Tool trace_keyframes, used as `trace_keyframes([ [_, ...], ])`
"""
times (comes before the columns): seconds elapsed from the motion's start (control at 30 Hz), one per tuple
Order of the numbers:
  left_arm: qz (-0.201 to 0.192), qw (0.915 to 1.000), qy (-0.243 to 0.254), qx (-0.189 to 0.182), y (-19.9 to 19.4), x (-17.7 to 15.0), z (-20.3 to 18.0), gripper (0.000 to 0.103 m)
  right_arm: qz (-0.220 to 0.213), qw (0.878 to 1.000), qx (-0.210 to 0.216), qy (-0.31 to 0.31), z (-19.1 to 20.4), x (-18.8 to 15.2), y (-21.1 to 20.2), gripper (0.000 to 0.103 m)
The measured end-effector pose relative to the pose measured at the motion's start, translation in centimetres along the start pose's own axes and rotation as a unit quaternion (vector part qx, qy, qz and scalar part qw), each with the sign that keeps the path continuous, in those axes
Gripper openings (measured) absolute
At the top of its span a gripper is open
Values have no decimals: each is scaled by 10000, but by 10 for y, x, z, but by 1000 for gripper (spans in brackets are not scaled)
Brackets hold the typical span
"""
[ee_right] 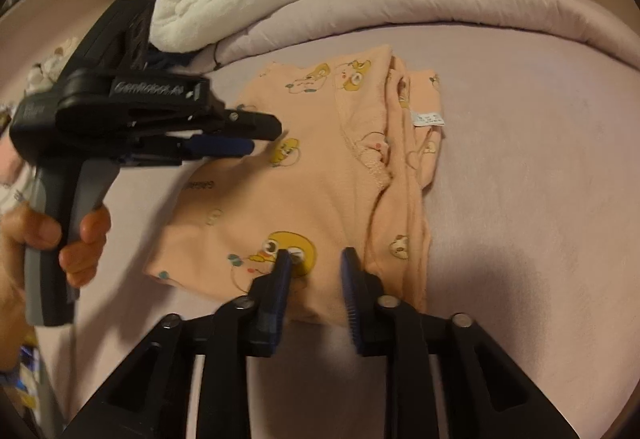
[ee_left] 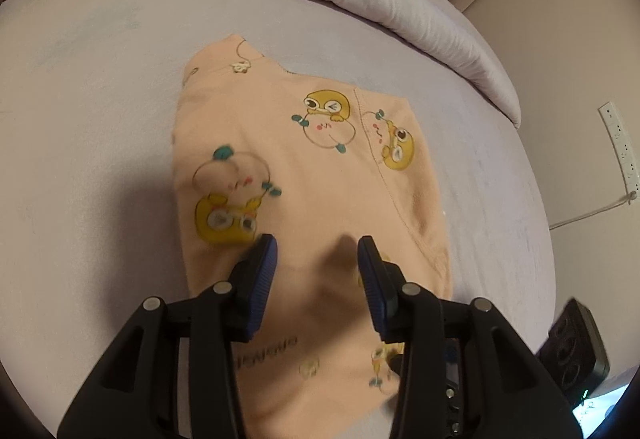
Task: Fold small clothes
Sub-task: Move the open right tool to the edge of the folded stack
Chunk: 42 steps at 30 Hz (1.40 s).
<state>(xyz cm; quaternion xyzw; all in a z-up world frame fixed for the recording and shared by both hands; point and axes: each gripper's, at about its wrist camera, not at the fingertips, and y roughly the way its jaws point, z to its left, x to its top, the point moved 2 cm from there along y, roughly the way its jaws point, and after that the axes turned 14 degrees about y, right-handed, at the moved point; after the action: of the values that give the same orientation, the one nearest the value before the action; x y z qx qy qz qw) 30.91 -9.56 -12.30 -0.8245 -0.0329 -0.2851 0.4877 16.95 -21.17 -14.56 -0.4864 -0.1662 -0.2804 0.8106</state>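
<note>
Two grippers, left gripper [ee_left: 316, 249] and right gripper [ee_right: 316, 263], are held part-open and empty over the peach garment [ee_left: 304, 175], half-folded on the bed [ee_left: 100, 79]. Edges should be aligned and creases pressed flat before regrasping.

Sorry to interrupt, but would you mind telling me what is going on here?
A person is folding a small peach garment on a bed, with a handheld gripper in each hand. The garment lies partly folded and flat. The left gripper and the right gripper hover over its near edge, jaws apart, gripping nothing.
</note>
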Motion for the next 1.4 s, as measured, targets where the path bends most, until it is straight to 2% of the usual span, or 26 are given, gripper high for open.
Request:
trace_keyframes([
  [0.1,-111,9999,67,-2,-18,-13,-1,41,25,9997,193,151,0,3,-4,45],
  [0.17,-200,9998,12,-49,-29,-23,3,41,26,9996,223,185,1,2,-8,46],
  [0.23,-304,9994,-127,-86,-41,-36,11,42,32,9992,281,285,-1,2,-14,46],
  [0.3,-332,9991,-263,36,-48,-47,20,49,18,9985,362,409,-3,1,-20,49],
  [0.43,-290,9982,-517,33,-54,-59,39,49,-123,9939,657,872,-19,6,-35,57],
  [0.5,-267,9971,-701,-85,-53,-61,45,49,-183,9877,832,1308,-34,10,-41,63],
  [0.57,-270,9964,-778,-184,-51,-61,47,49,-176,9779,934,1862,-55,19,-40,63],
  [0.67,-269,9966,-735,-262,-48,-59,42,49,-82,9642,1046,2435,-76,27,-30,64],
  [0.77,-208,9978,-575,-254,-42,-56,34,49,42,9558,1152,2705,-82,31,-22,65],
  [0.87,-149,9987,-429,-238,-34,-53,28,49,166,9511,1316,2788,-80,37,-13,65],
  [1.07,-94,9995,-263,-174,-23,-46,23,50,348,9584,1211,2560,-61,46,8,65],
  [1.4,-125,9993,-261,-227,-16,-40,27,50,449,9666,1122,2260,-58,54,19,65],
])
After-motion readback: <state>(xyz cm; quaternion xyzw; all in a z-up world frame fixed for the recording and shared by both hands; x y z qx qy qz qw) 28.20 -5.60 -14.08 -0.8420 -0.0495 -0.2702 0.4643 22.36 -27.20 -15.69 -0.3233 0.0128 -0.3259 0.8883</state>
